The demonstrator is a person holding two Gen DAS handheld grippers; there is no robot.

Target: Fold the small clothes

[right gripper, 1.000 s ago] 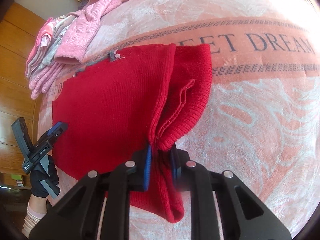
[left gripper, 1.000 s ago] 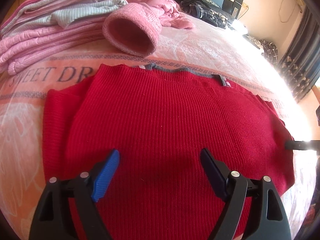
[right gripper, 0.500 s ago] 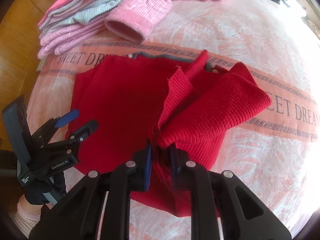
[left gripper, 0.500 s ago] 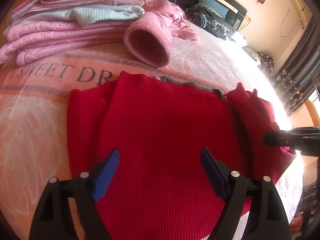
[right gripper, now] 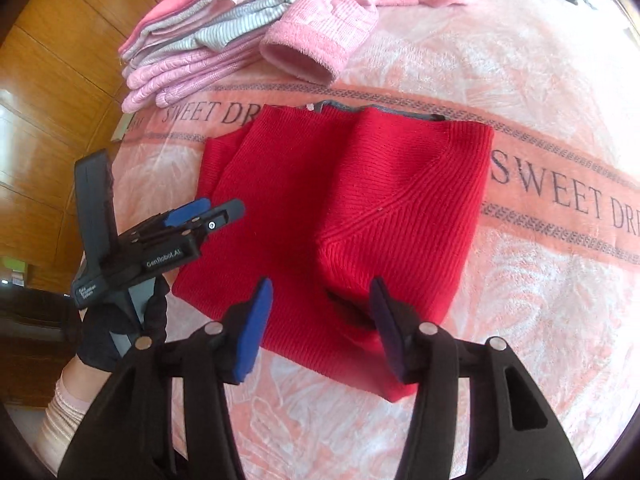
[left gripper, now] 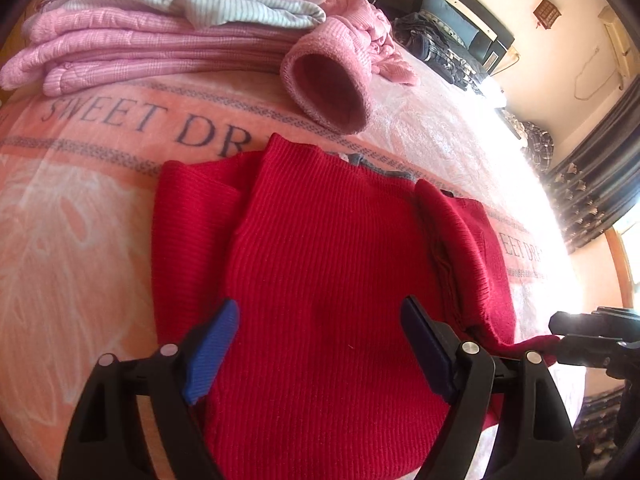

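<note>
Red sweater (right gripper: 344, 216) flat on blanket (right gripper: 540, 300) | right claw (right gripper: 320, 320) open above hem | left claw (left gripper: 320, 344) open

A matt, rib-knitted red sweater (right gripper: 340, 216) is seen on a plushy blanket (right gripper: 540, 300) beside glossy wood panelling (right gripper: 52, 92).

Black two-finger left gripper (right gripper: 218, 210) held by a black-gloved hand (right gripper: 116, 332) at 9 o'clock, jaws spread; black right gripper (right gripper: 320, 328) likewise parted, nothing held.

A red ribbed knit sweater (right gripper: 344, 216) with a grey neckline is lying flat on the pink bed blanket (right gripper: 540, 320), both sides folded inward, collar pointing toward the far side, hem nearest.
</note>
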